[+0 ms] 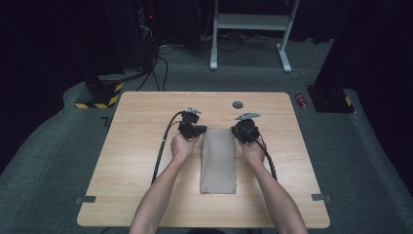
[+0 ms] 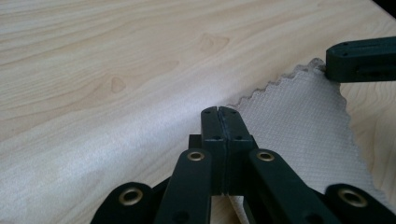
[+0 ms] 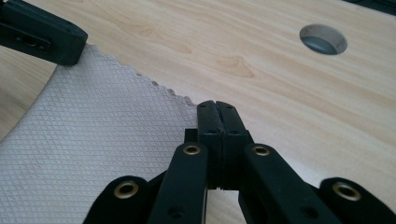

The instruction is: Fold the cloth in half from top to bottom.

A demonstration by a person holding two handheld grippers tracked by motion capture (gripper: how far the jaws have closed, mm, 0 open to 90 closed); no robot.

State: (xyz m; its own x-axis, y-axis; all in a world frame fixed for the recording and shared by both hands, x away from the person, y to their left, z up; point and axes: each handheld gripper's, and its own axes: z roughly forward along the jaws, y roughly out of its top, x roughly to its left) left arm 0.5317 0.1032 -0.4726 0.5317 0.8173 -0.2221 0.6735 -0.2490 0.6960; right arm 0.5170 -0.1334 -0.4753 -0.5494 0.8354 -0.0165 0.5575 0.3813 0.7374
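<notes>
A beige waffle-textured cloth lies folded into a long strip down the middle of the wooden table. My left gripper is at its far left corner and my right gripper at its far right corner. In the left gripper view the jaws are pressed together with the cloth's zigzag edge running into them. The right gripper's jaw shows at the other corner. The right gripper view has the jaws shut at the cloth's corner, with the left gripper far off.
A round cable hole sits in the table just beyond the cloth, also seen as the hole in the right gripper view. Bare wood lies to both sides. On the floor are a white desk frame, a yellow-black base and a red item.
</notes>
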